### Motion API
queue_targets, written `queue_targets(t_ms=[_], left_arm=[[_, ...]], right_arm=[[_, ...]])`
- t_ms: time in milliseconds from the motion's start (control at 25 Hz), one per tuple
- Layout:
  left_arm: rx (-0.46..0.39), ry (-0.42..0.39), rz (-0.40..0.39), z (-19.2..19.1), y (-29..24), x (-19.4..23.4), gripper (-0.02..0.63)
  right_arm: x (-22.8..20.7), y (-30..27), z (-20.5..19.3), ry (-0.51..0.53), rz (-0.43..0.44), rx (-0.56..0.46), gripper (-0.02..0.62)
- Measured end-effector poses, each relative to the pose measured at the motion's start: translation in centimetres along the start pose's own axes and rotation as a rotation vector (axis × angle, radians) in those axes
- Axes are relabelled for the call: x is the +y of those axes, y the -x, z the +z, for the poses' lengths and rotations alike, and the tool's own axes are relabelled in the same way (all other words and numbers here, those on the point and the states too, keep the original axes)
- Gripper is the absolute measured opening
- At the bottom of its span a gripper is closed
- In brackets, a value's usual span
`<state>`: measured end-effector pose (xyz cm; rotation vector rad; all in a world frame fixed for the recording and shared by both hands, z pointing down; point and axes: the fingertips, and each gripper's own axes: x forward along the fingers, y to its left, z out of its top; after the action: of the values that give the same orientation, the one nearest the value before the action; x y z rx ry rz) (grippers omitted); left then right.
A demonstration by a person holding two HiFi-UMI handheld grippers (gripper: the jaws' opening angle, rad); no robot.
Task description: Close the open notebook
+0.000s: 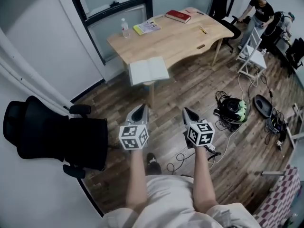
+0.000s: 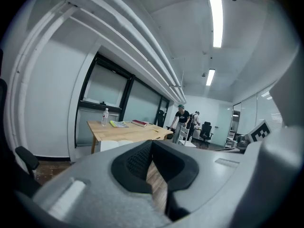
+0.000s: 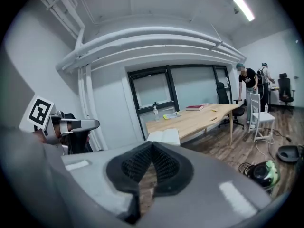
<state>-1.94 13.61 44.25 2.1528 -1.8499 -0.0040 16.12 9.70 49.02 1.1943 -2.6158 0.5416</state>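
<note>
A black office chair (image 1: pixel 52 134) stands at the left of the frame as the left gripper (image 1: pixel 140 109), low and centre, points toward the table (image 1: pixel 185 37) with jaws pressed together, empty; the notebook (image 1: pixel 148 71) lies open, pages up, at the table's near edge, upper centre; the right gripper (image 1: pixel 189 114), just right of centre, is likewise closed on nothing. Both are well apart from the notebook, so the closing looks not yet begun, with approach and fold both left to do
</note>
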Motion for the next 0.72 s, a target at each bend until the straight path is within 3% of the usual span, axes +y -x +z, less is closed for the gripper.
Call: queue_targets(t_ms=[360,720], left_arm=[[0.032,0.076,0.005,-1.9,-0.1,8.7,0.008],[0.002,0.076,0.05,-0.7,-2.1,13.8,0.008]], right_arm=[[1.7,-4.9,-1.6,-0.044,-0.05,0.022,0.002],[2.6,-10.6,-0.3,-0.021,-0.008,0.009,0.001]])
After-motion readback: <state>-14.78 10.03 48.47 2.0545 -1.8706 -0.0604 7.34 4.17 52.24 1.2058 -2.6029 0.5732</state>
